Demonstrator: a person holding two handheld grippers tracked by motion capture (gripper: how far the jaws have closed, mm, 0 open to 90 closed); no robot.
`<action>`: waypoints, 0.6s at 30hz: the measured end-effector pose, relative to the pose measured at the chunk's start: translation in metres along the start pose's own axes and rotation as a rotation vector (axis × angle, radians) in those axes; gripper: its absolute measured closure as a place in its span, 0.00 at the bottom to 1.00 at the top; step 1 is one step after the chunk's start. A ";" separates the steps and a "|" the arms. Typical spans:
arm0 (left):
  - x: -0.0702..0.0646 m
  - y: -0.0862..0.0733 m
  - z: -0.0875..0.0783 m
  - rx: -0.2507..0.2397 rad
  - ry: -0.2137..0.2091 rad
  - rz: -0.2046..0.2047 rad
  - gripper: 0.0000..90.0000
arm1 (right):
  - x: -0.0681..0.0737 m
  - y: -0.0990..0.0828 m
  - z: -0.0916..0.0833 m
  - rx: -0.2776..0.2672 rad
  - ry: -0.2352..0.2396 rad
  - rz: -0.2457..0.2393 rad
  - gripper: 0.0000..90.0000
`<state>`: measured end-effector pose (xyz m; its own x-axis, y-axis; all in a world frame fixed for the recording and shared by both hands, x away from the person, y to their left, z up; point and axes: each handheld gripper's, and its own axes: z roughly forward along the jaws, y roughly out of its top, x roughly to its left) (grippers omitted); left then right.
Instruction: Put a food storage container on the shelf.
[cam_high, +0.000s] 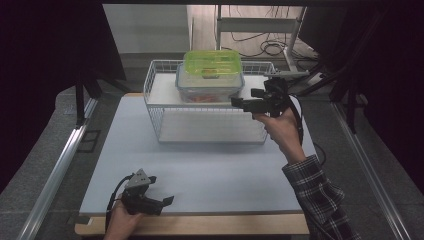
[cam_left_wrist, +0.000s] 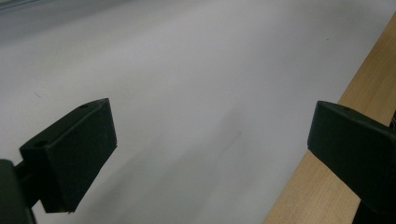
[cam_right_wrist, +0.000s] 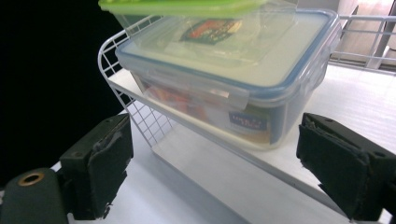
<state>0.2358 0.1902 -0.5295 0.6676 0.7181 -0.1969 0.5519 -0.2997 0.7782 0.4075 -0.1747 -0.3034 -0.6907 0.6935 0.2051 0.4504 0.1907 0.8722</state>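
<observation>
The left tool (cam_high: 161, 201) rests agape on the worktop (cam_high: 200, 170), well before the wire rack (cam_high: 155, 107). On the rack's upper shelf sits the blue-rimmed container (cam_right_wrist: 243, 88), its label unreadable, green-lidded box (cam_high: 212, 62) atop. The right tool (cam_right_wrist: 215, 168), spread wide and holding nothing, faces that container.

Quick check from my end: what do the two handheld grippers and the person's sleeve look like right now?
Both are black pistol-style units. The left gripper carries a grey three-cornered plate on top and trails a black cable. The right gripper has blocky black jaws with worn, rough pads and a looping black cable. The sleeve is dark plaid with pale lines.
</observation>
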 end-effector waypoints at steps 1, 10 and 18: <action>0.000 0.000 0.000 0.000 0.000 0.000 0.02 | 0.000 -0.002 0.000 0.000 -0.004 -0.007 0.12; 0.000 0.000 0.000 0.000 0.001 0.002 0.02 | 0.001 -0.018 0.001 0.016 -0.004 -0.023 0.10; 0.000 0.000 0.000 -0.001 0.000 0.006 0.02 | 0.002 -0.029 -0.001 0.028 -0.010 -0.056 0.08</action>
<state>0.2357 0.1899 -0.5293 0.6710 0.7161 -0.1922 0.5471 -0.3032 0.7802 0.3925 -0.1798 -0.3279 -0.7096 0.6881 0.1517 0.4272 0.2489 0.8692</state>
